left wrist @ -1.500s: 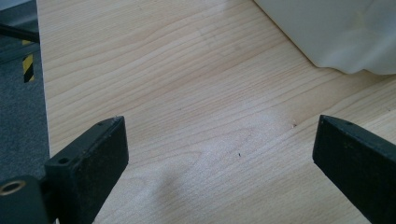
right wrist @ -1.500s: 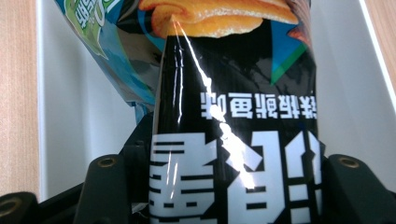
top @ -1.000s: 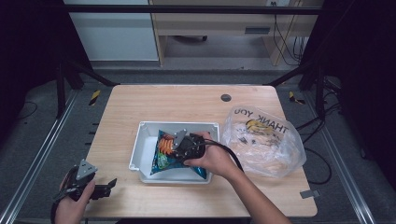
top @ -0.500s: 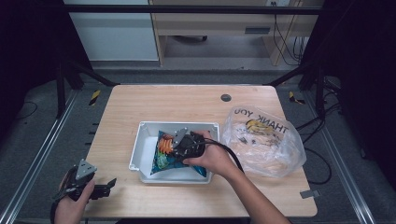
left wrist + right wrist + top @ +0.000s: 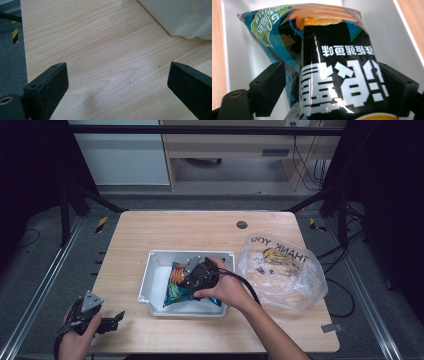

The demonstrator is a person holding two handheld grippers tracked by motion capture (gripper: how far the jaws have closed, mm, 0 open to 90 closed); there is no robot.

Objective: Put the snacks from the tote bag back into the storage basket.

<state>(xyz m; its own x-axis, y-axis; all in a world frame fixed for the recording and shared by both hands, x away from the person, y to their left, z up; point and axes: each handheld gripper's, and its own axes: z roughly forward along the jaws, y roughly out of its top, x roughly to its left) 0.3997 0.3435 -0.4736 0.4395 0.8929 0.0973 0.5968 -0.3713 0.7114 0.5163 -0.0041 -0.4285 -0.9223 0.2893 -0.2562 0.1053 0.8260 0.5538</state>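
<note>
High view: "THANK YOU" plastic bag point(image 5: 282, 270); right hand-held gripper point(image 5: 192, 276) clamps snack bag point(image 5: 324, 57); left hand-held gripper point(image 5: 117, 82) gapes empty.

Grey floor point(image 5: 45, 255), pale cabinet point(image 5: 120, 157), wooden desk point(image 5: 235, 145) behind.

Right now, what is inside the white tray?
A snack bag lies inside the white tray, with the right hand-held gripper straddling it. The bag, gripper and hand hide part of the tray floor.

one tray point(image 5: 150, 285), one snack bag point(image 5: 332, 67) – one plastic bag point(image 5: 285, 270)
</note>
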